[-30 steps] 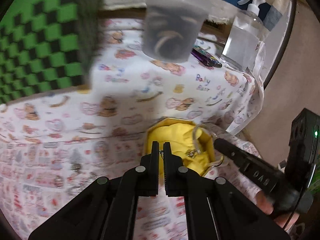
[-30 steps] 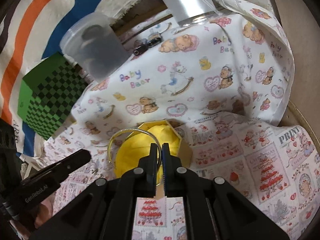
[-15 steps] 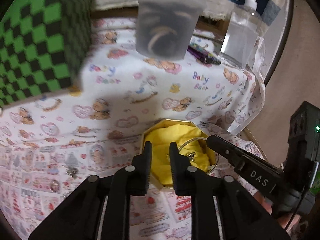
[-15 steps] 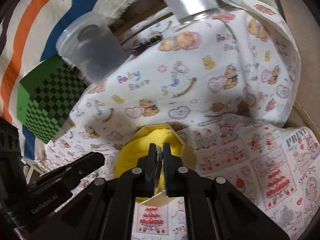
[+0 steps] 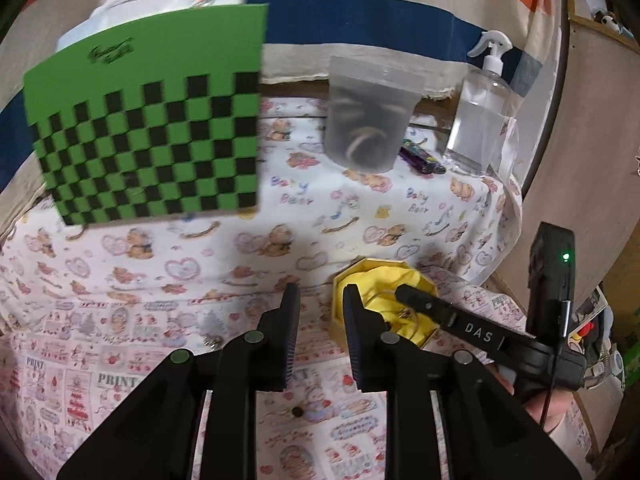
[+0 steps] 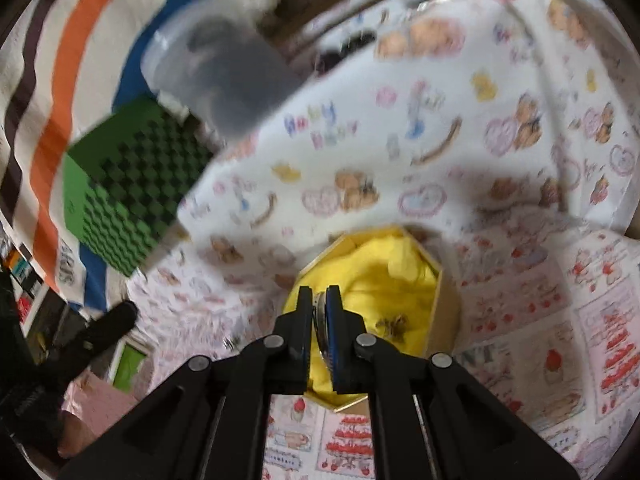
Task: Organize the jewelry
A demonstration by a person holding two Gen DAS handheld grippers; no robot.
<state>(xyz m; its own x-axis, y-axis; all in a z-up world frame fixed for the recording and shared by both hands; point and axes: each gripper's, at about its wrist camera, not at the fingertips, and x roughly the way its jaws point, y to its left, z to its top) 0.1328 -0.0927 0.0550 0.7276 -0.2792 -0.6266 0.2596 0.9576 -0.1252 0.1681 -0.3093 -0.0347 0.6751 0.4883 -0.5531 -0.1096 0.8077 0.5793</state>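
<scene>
A gold hexagonal box (image 5: 340,312) lined with yellow cloth (image 6: 384,276) sits on the printed tablecloth. My right gripper (image 6: 319,296) is shut on a thin metal bangle (image 6: 320,320) and holds it over the box's left part; its fingers (image 5: 416,300) show over the box in the left wrist view. A small metal trinket (image 6: 394,326) lies on the yellow cloth. My left gripper (image 5: 318,300) is open and empty, just left of the box. A small jewelry piece (image 5: 212,342) lies on the cloth left of it.
A green and black checkered box (image 5: 148,140) stands at the back left. A translucent plastic tub (image 5: 370,116) with dark items stands behind the box. A clear spray bottle (image 5: 482,116) and a purple lighter (image 5: 420,160) are at the back right. A small dark bead (image 5: 297,411) lies near.
My left gripper has opened and drawn back and left from over the box. My right gripper has lowered the bangle toward the yellow cloth, still shut on it.
</scene>
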